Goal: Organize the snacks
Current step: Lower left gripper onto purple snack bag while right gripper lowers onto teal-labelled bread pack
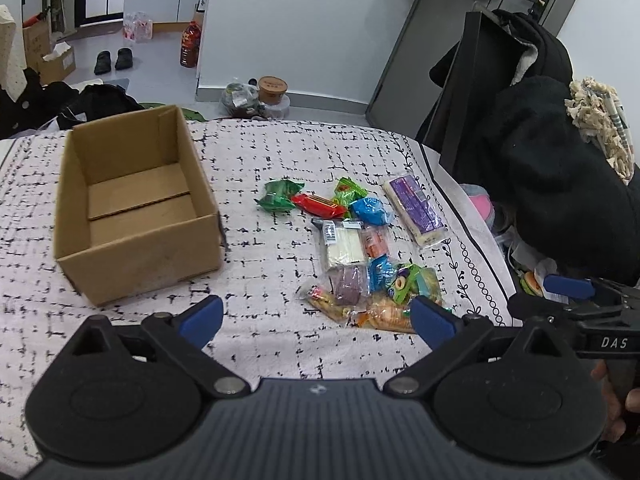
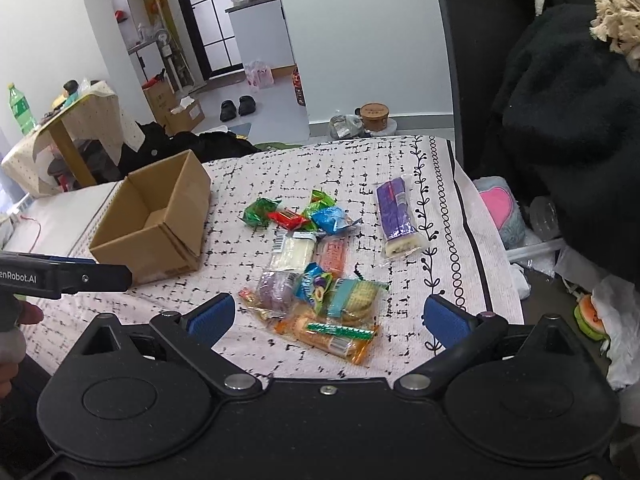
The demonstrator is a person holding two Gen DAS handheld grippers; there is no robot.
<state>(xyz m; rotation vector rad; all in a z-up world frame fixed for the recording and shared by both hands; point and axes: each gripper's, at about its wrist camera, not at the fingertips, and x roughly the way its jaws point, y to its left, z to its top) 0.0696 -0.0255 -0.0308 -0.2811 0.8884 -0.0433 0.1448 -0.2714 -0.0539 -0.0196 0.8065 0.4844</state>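
desk [image 1: 280, 152] with patterned cloth carries all | cardboard box [image 1: 136, 204] open, nothing inside, on its left part | snack pile [image 1: 360, 256] right of box, apart from it | purple packet [image 1: 416, 210] just right of pile | left claw [image 1: 316, 320] spread apart, holding nothing | right claw [image 2: 330, 318] spread apart above pile's near edge

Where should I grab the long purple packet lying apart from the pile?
Judging by its pose, grip the purple packet across its narrow width near mid-length, coming from above. It lies flat and alone on the cloth, both long edges clear for the fingers.
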